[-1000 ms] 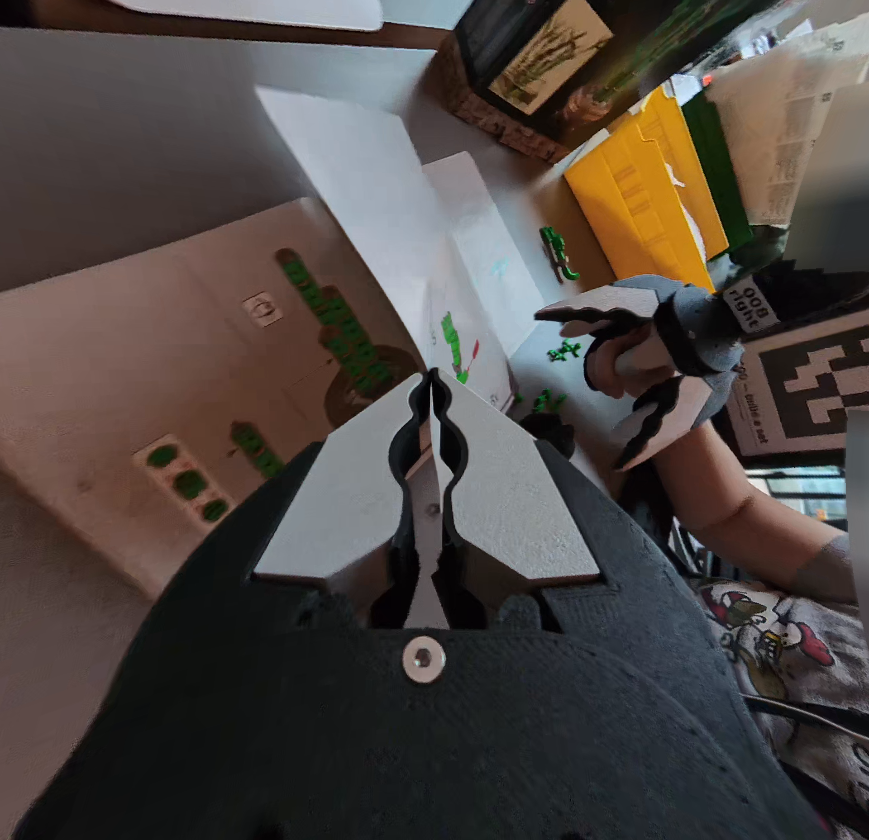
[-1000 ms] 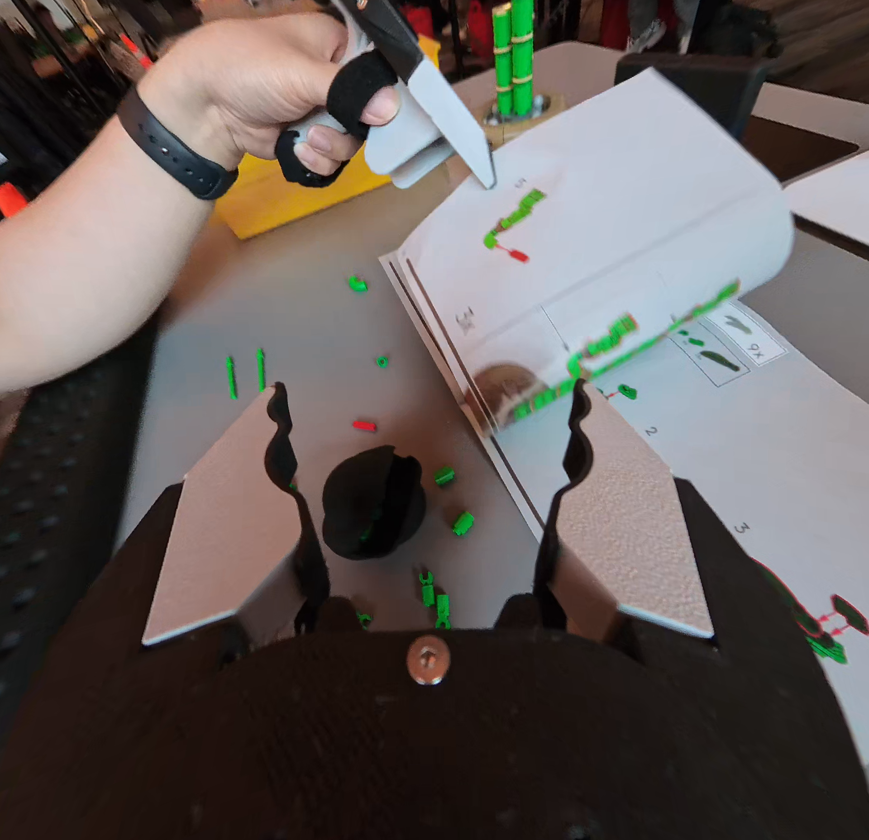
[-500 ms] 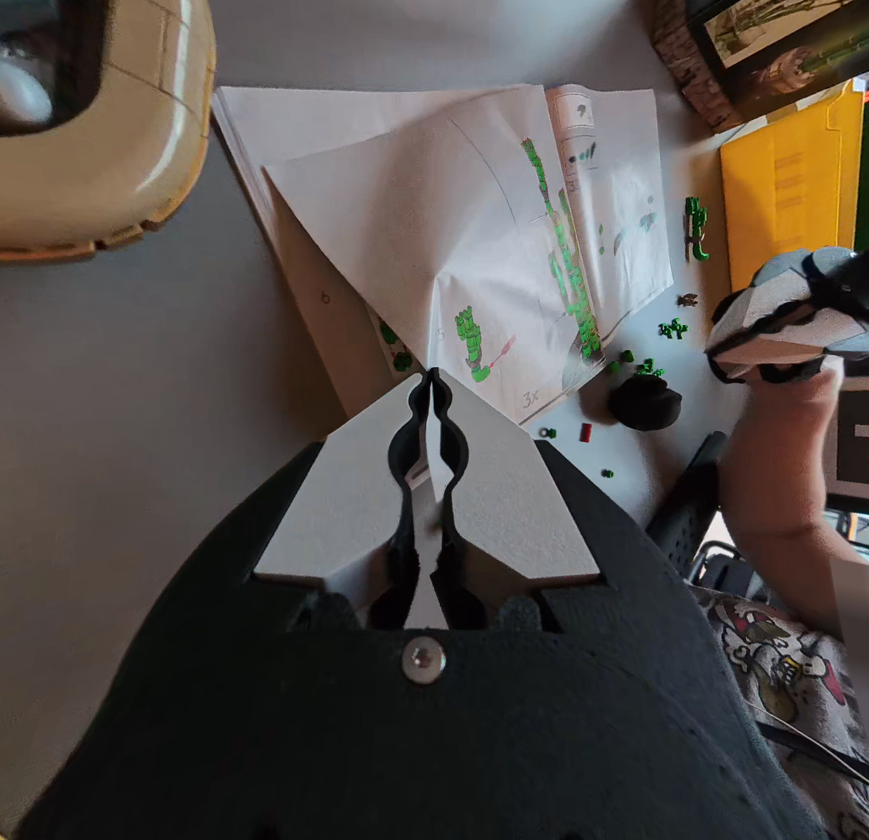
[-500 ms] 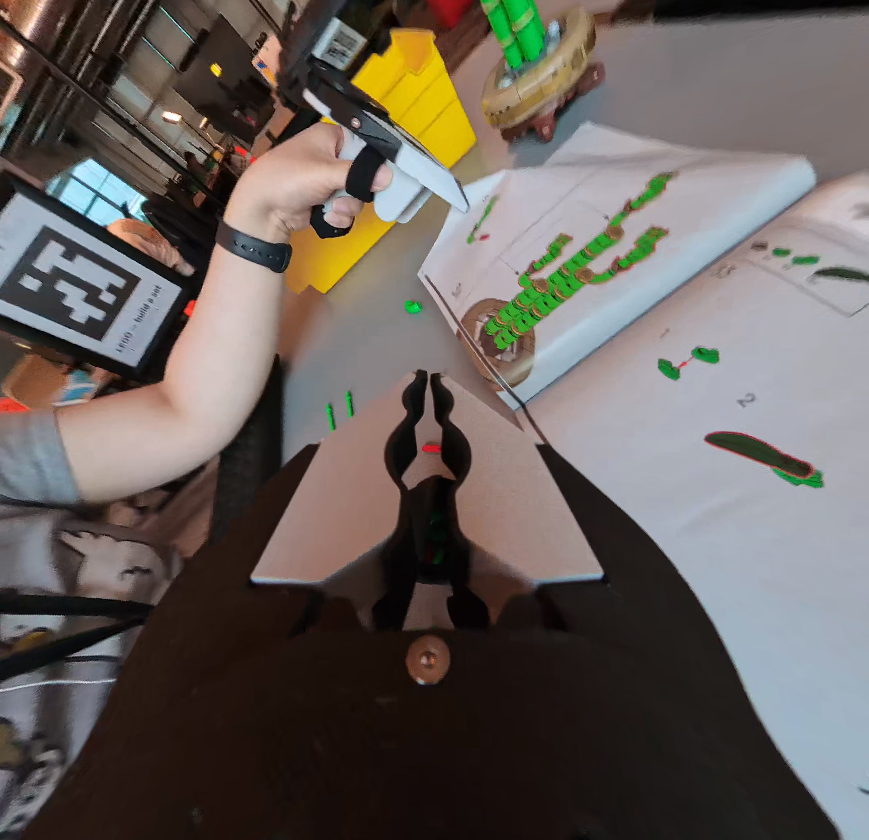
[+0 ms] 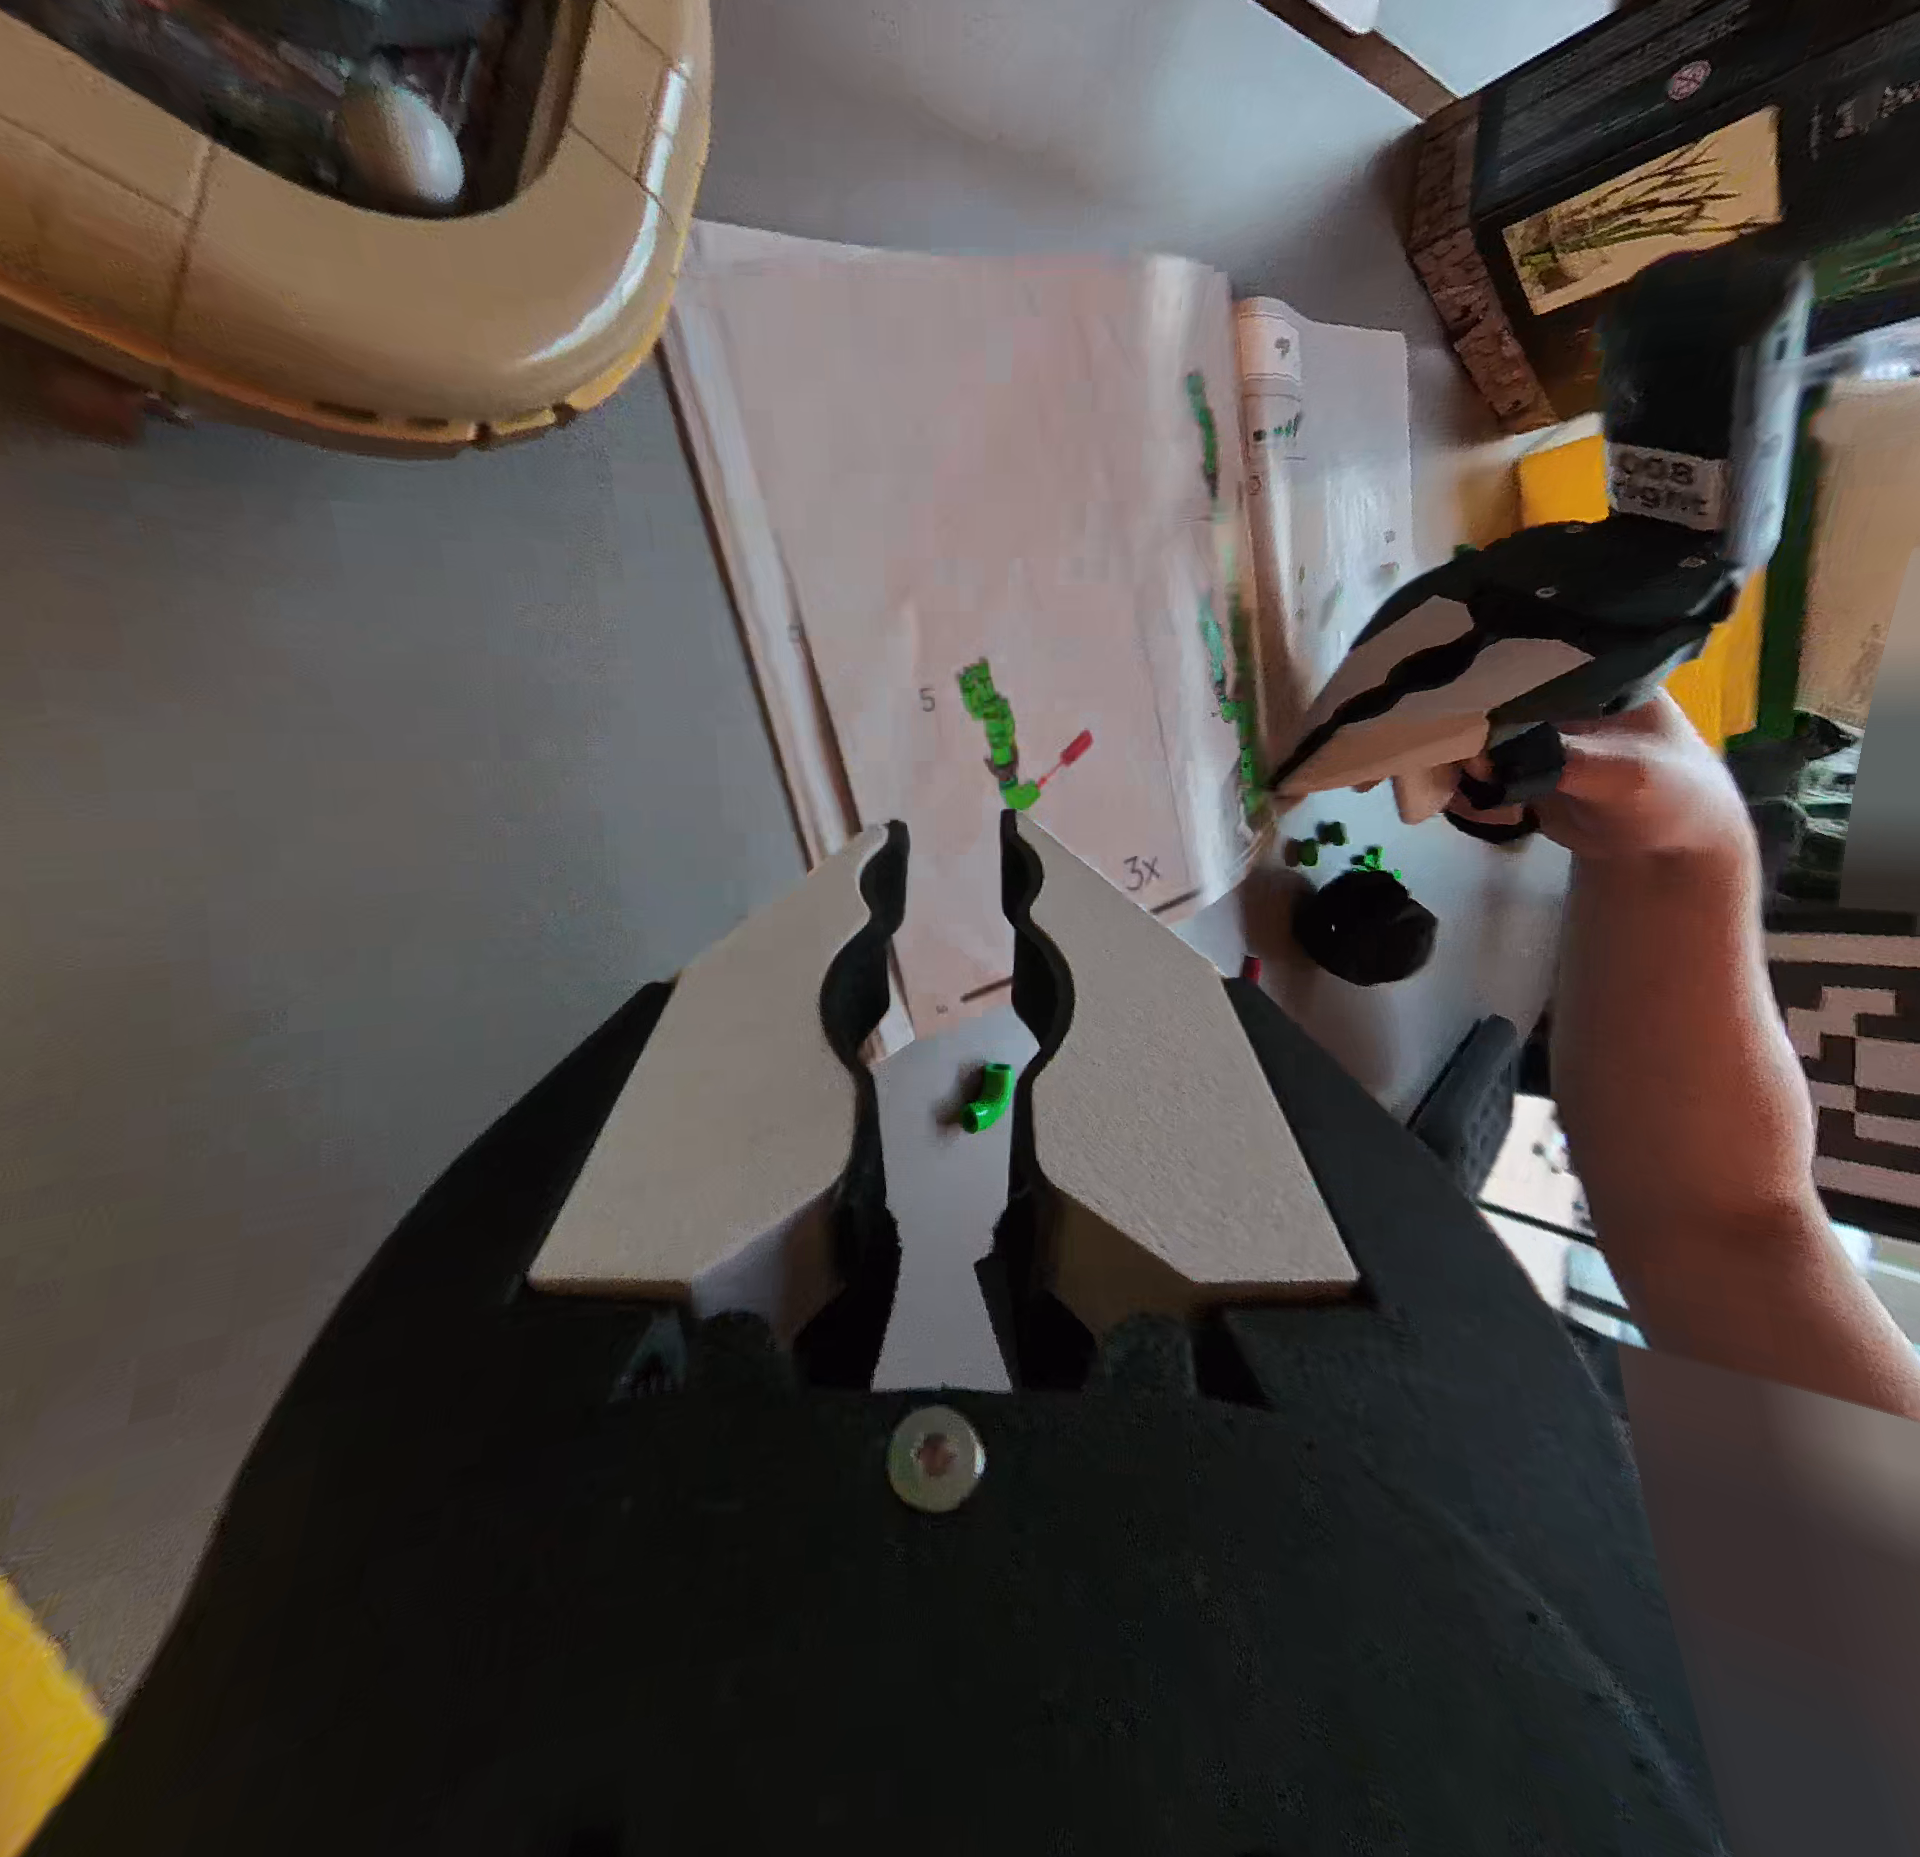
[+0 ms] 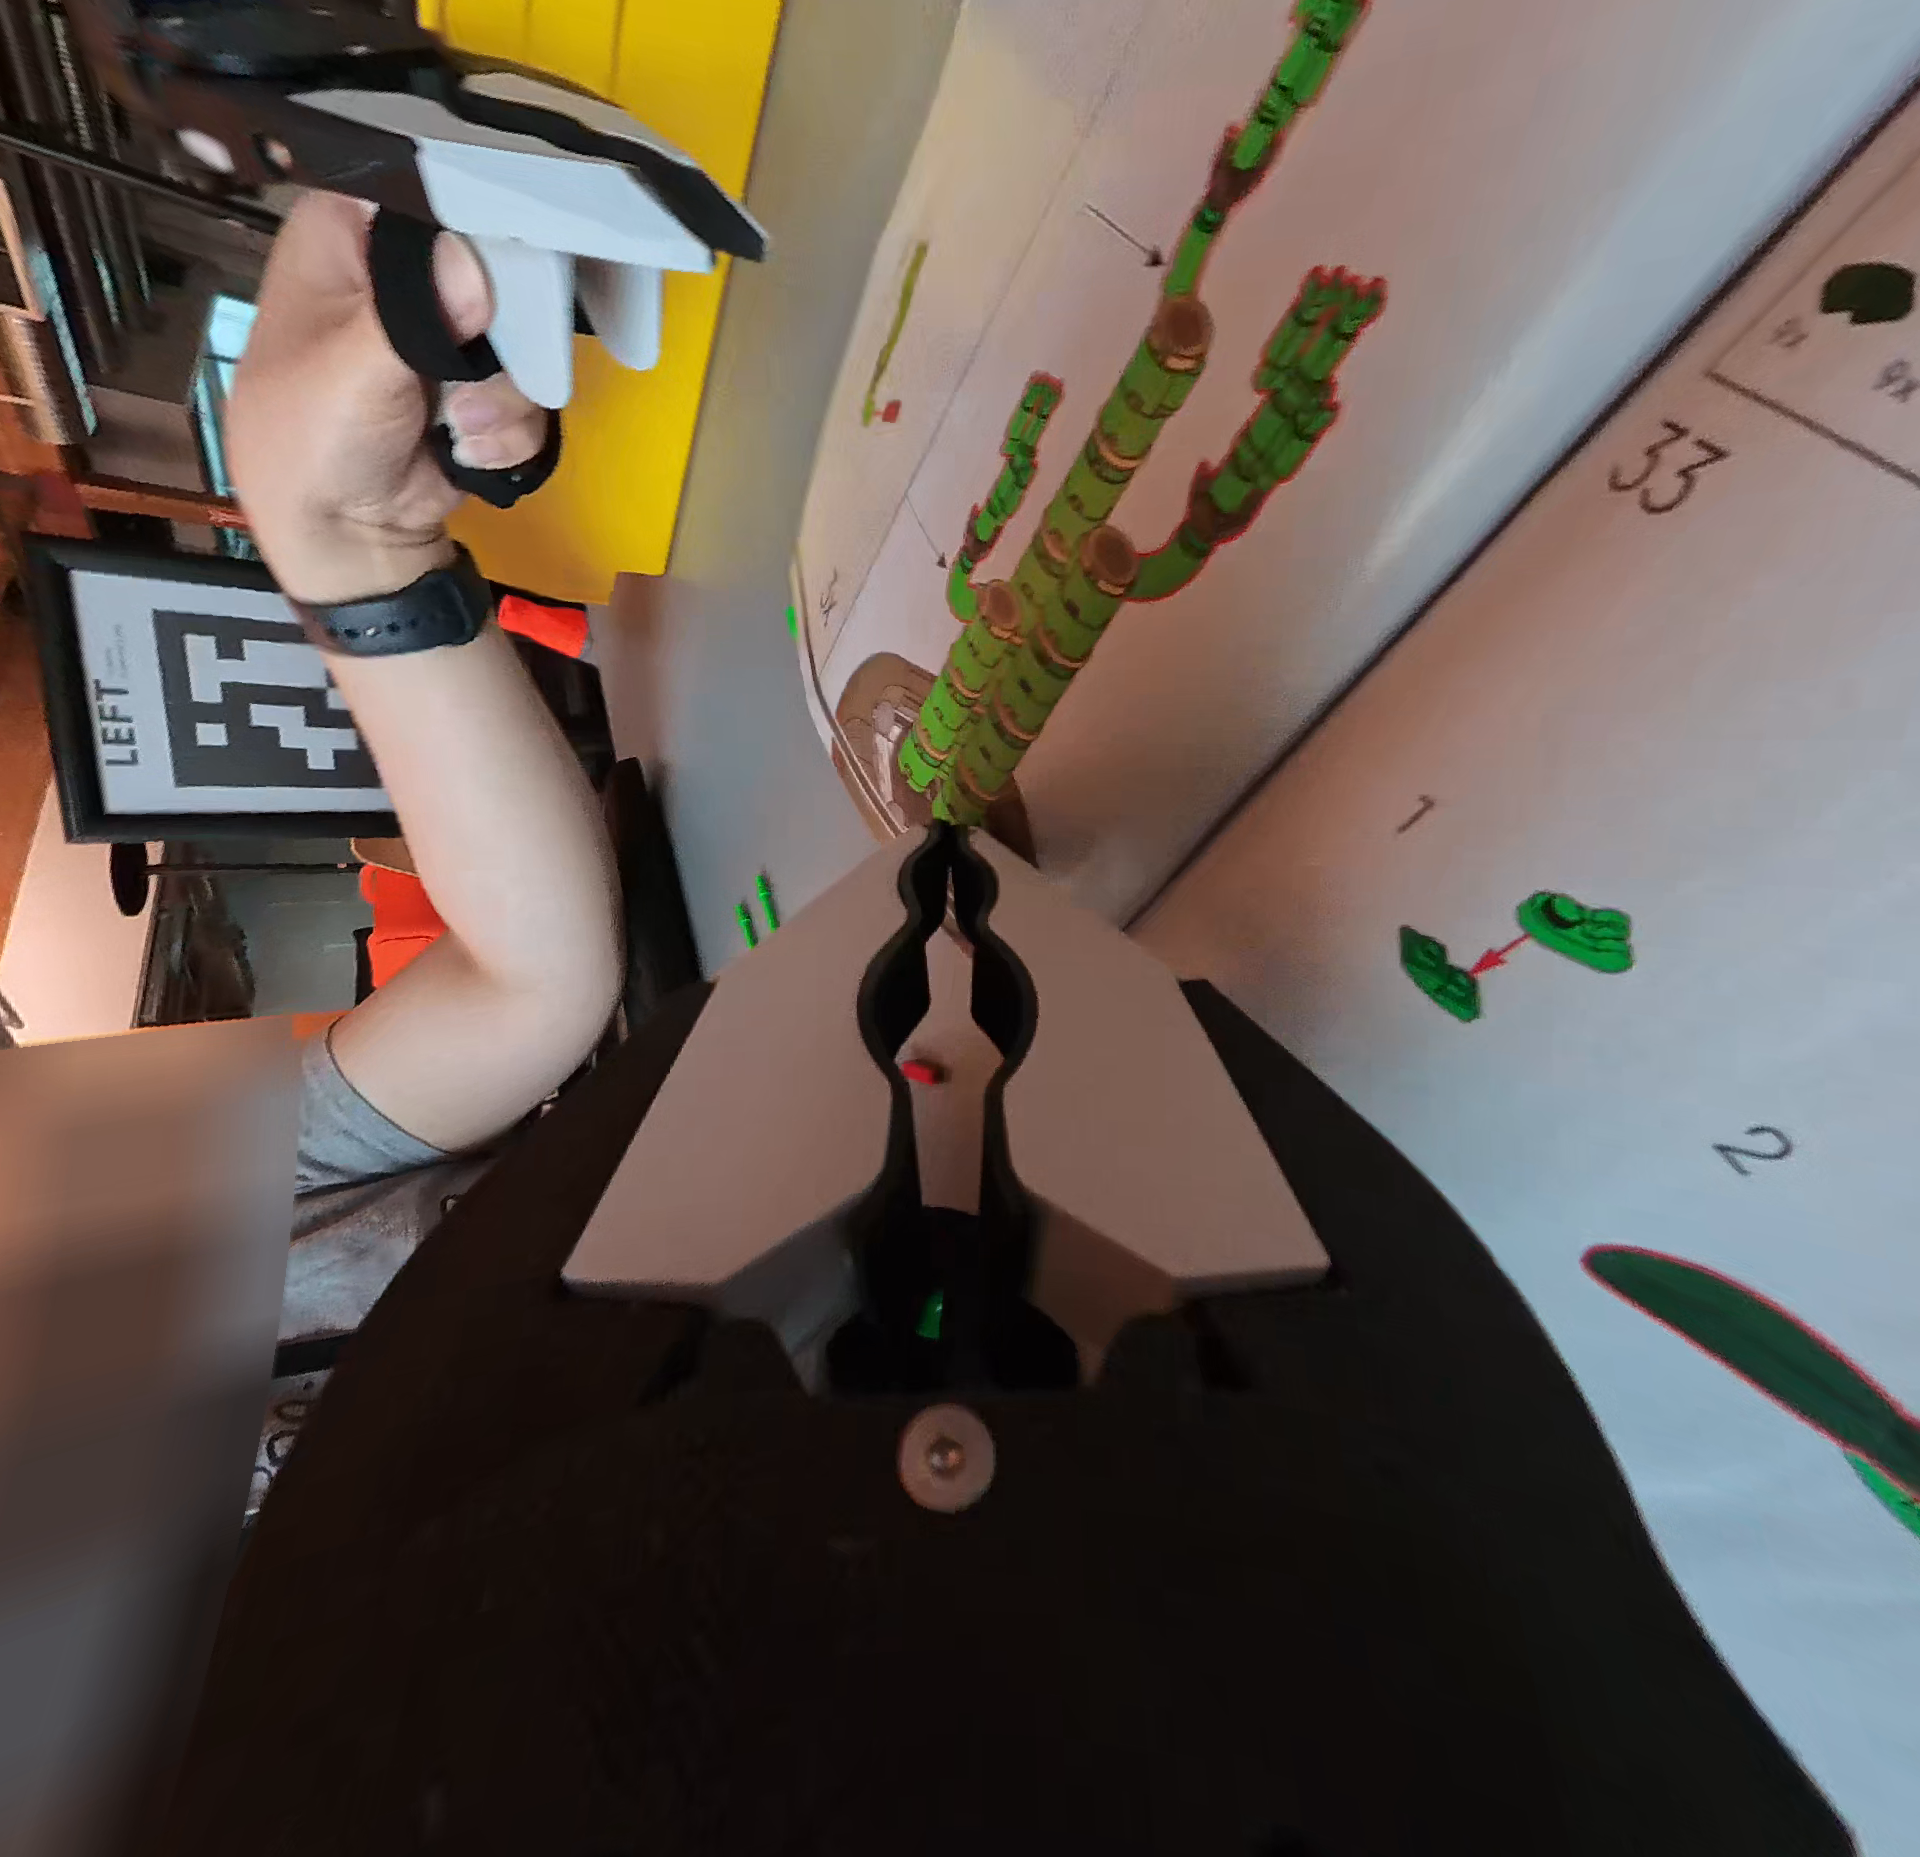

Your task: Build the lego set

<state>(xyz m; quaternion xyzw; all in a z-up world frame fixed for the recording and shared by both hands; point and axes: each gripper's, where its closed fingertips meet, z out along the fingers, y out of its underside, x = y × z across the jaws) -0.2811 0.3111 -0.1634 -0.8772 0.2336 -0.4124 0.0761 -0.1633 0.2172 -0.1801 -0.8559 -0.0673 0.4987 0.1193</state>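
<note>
— Left gripper (image 5: 951,831)?
— Slightly parted, gripping nothing, over a green piece (image 5: 987,1099) by the booklet (image 5: 966,519).
— Right gripper (image 6: 948,839)?
— Clenched at a page edge; printed numbers show, unquoted.

A small green elbow piece (image 5: 987,1098) lies loose on the grey table beside the open instruction booklet (image 5: 997,581). More green bits (image 5: 1317,843) sit by a black round piece (image 5: 1361,926). A tan curved base (image 5: 364,290) rests beyond the booklet.

Framed marker sign (image 6: 223,711), black wristband (image 6: 400,618), perhaps a yellow bin (image 6: 613,103).
</note>
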